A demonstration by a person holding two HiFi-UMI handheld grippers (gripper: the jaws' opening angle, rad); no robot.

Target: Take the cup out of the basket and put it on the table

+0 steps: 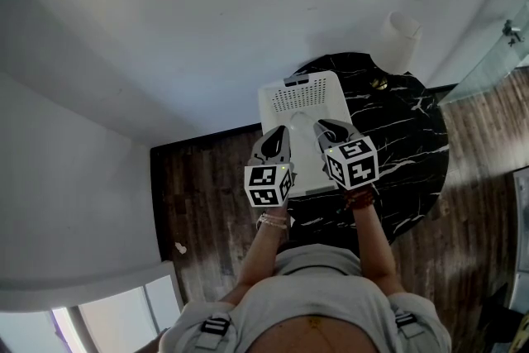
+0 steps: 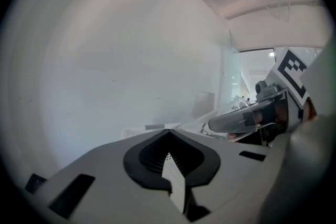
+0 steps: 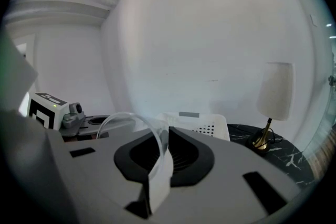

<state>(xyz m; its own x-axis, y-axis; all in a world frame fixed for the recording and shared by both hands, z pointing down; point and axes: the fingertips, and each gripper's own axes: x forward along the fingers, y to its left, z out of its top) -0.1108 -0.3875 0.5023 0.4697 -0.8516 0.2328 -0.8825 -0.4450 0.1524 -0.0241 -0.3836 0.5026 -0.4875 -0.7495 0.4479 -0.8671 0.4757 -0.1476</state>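
A clear plastic cup [image 3: 124, 121] is held by its rim in my right gripper [image 3: 164, 135], whose jaws are shut on the rim; the cup hangs to the left of the jaws. The left gripper view shows the same cup [image 2: 239, 120] lying sideways in the right gripper, raised off the basket. The white perforated basket [image 1: 297, 99] stands on the round black marble table [image 1: 409, 136]. Both grippers hover over the basket's near half. My left gripper [image 1: 273, 141] is shut with nothing in it, beside my right gripper [image 1: 331, 131].
A table lamp [image 1: 400, 37] with a white shade and brass base [image 3: 261, 140] stands at the table's far edge, right of the basket [image 3: 206, 123]. White walls curve behind it. Dark wooden floor [image 1: 198, 202] surrounds the table.
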